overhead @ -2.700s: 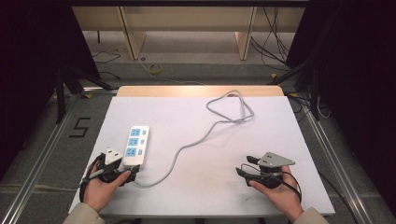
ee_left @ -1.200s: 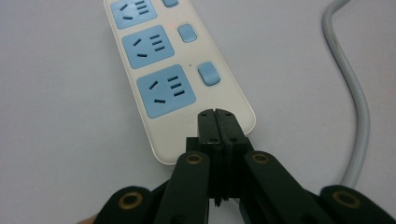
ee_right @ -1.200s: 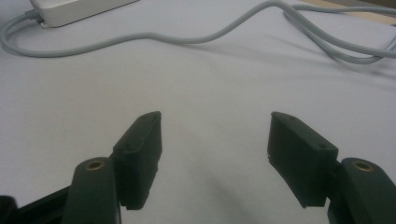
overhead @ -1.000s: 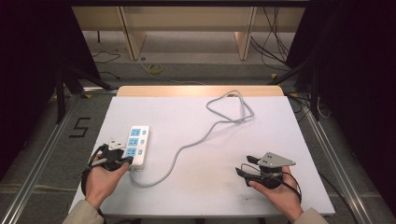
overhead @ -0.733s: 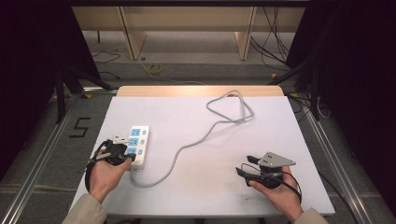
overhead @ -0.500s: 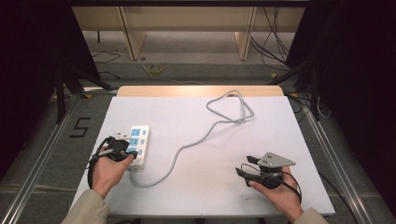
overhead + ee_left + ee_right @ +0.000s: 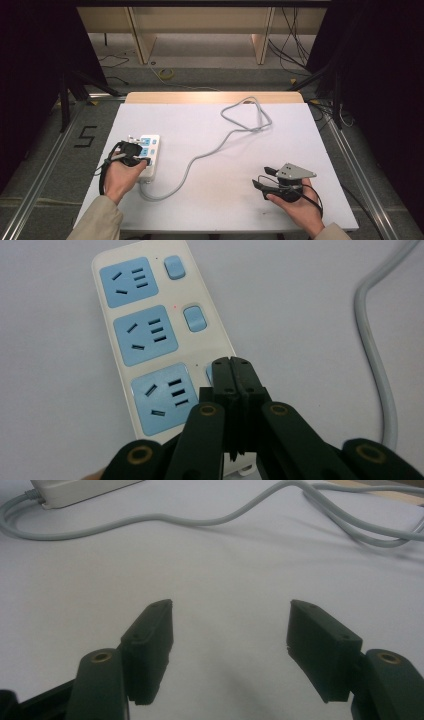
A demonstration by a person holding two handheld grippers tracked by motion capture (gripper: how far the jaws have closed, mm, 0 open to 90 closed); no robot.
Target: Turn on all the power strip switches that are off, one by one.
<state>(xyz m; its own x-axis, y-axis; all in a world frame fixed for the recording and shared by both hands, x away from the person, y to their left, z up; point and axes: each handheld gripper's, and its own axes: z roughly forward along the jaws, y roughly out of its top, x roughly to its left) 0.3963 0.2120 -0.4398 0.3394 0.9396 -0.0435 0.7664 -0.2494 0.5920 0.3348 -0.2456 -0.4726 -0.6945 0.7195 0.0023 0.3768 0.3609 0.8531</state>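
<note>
White plastic power strip (image 7: 155,347) now under your left gripper (image 7: 234,371): you've slid over, jaws together on its blue switch (image 7: 212,372). Right gripper (image 7: 227,625) idles apart.

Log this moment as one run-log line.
left gripper: shut, tips over nearest switch of power strip | right gripper: open, empty, over table

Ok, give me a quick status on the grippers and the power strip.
Left gripper shut, tips over the nearest switch of the power strip. Right gripper open, empty, off to the side. Strip's grey cable across the table, nothing blocking.
</note>
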